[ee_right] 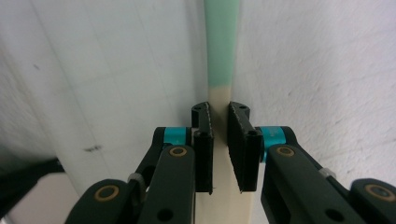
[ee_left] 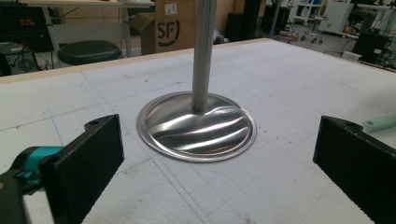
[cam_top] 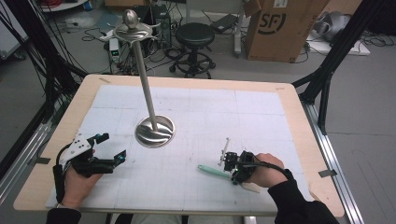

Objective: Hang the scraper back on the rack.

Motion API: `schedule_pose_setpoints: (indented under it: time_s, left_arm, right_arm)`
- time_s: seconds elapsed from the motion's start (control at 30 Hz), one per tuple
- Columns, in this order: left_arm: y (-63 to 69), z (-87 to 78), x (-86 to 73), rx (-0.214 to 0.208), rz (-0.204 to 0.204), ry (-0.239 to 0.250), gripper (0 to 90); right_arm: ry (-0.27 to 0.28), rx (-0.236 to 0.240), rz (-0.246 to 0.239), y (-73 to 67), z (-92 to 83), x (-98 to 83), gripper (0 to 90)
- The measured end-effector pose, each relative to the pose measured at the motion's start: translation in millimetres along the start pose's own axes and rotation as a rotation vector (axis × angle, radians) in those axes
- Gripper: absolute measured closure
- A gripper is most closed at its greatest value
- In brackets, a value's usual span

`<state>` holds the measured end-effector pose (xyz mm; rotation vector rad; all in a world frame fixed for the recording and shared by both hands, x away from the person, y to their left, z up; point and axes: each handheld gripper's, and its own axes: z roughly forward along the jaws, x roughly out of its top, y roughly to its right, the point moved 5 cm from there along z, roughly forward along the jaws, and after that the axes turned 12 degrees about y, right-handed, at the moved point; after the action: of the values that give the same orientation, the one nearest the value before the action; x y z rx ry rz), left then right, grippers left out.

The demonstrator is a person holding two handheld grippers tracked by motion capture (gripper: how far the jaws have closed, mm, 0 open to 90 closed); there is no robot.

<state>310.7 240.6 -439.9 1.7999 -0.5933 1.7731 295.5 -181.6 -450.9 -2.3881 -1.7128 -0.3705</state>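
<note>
A steel stand with a round base and a tall pole rises from the middle of the white mat. The base also lies just ahead in the left gripper view. My left gripper rests open at the table's left, its jaws wide apart with nothing between them. A green-and-cream utensil lies flat on the mat at the front right. My right gripper is shut on its cream part, and the green end points away from it.
The white gridded mat covers most of the wooden table. Behind the table stand a black stool and a cardboard box. Black frame posts flank the table, and cables lie on the floor.
</note>
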Motion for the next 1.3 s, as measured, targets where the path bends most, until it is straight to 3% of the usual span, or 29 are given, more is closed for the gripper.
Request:
schedule_pose_setpoints:
  time_s: [0.23, 0.37, 0.47, 0.5, 0.53, 0.63, 0.67, 0.73, 0.93, 1.13, 1.3]
  left_arm:
    - [0.2, 0.8, -0.2, 0.002, -0.005, 0.002, 2.3]
    - [0.5, 0.6, -0.3, 0.003, -0.003, -0.003, 2.3]
    - [1.2, 0.2, 0.1, -0.001, 0.003, -0.003, 2.3]
    - [1.2, 0.2, 0.1, -0.001, 0.003, -0.003, 2.3]
    - [1.1, 0.2, 0.0, 0.0, 0.004, -0.003, 2.3]
    - [0.8, 0.3, 0.1, 0.002, 0.003, -0.002, 2.3]
    - [0.6, 0.3, -0.1, 0.002, 0.003, -0.004, 2.3]
    - [0.6, 0.2, -0.1, 0.002, 0.003, -0.005, 2.3]
    - [0.0, 0.1, -0.1, 0.005, 0.005, -0.004, 2.3]
    - [0.9, -0.3, 0.3, 0.004, 0.005, -0.002, 2.3]
    - [-0.1, -0.2, 0.3, 0.007, 0.004, -0.002, 2.3]
  right_arm:
    - [0.17, -0.031, 0.035, 4.1, -13.3, -0.3, 81.1]
    - [0.296, -0.043, 0.112, 6.4, -22.8, 1.6, 81.1]
    - [0.392, -0.082, 0.154, 9.1, -28.0, 3.7, 81.1]
    - [0.392, -0.082, 0.154, 9.1, -28.0, 3.7, 81.1]
    - [0.464, -0.108, 0.173, 10.3, -30.3, 6.2, 81.1]
    - [0.57, -0.134, 0.209, 13.0, -33.5, 11.0, 81.1]
    - [0.601, -0.118, 0.227, 13.9, -34.1, 12.5, 81.0]
    - [0.624, -0.098, 0.237, 14.7, -34.3, 14.2, 81.0]
    - [0.765, -0.112, 0.267, 19.2, -41.1, 27.8, 81.0]
    - [0.914, -0.151, 0.244, 22.2, -52.3, 44.8, 81.0]
    - [0.967, -0.183, 0.251, 25.2, -59.3, 58.5, 81.0]
